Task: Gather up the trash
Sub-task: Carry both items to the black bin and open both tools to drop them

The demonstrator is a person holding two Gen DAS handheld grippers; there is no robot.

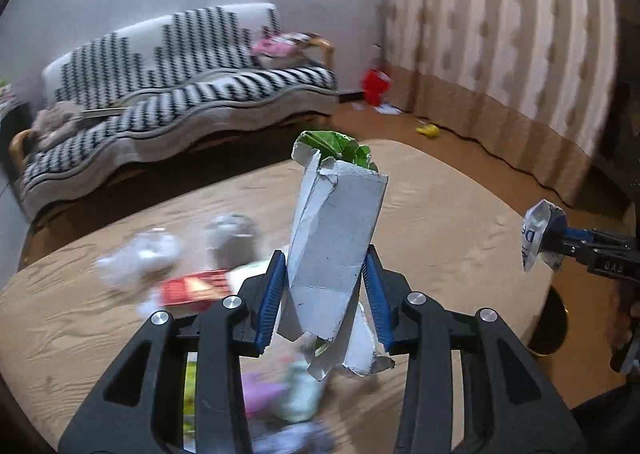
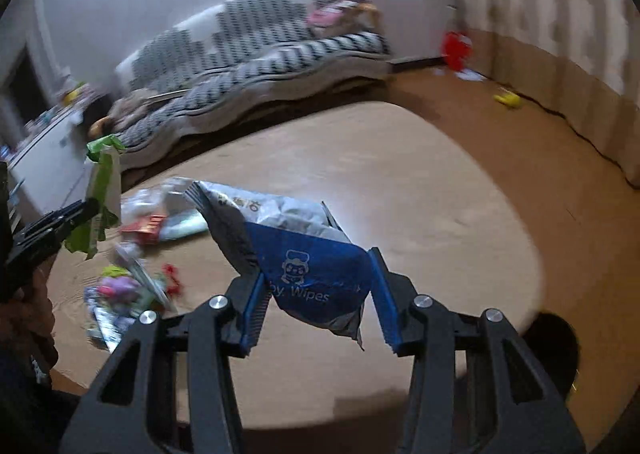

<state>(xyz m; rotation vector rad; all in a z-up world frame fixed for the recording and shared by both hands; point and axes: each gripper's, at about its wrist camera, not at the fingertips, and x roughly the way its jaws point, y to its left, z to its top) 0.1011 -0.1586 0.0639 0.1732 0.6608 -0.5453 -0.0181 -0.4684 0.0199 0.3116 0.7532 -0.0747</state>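
- the round tabletop (image 2: 420,182) has a pale wood-grain surface; its far and right parts lie bare out to the curved edge, with brown floor beyond.
- the rest of the litter sits on the left part of the tabletop: a crumpled white wad (image 1: 140,258), a flat red packet (image 1: 192,288) and a blurred pile of wrappers (image 2: 120,294) nearer in.
- the left gripper (image 1: 326,294) has its blue ribbed fingers (image 1: 270,294) clamped on a torn cardboard carton (image 1: 336,250), held clear above the tabletop.
- the carton is a flattened, creased grey-white box with ragged ends and a green printed face showing at the top; its long axis runs near upright, leaning slightly left, the green end pointing up and away.
- the right gripper (image 2: 316,296) has its fingers (image 2: 384,298) closed on a wipes packet (image 2: 288,242), also held off the tabletop, over its near middle.
- the packet is soft crinkled film, blue near the fingers and silvery-white farther out; its long axis runs from the fingers toward the far left.
- beyond the far edge stand a sofa (image 1: 180,66) in black-and-white zigzag cloth and, at right, a striped curtain (image 1: 500,34).
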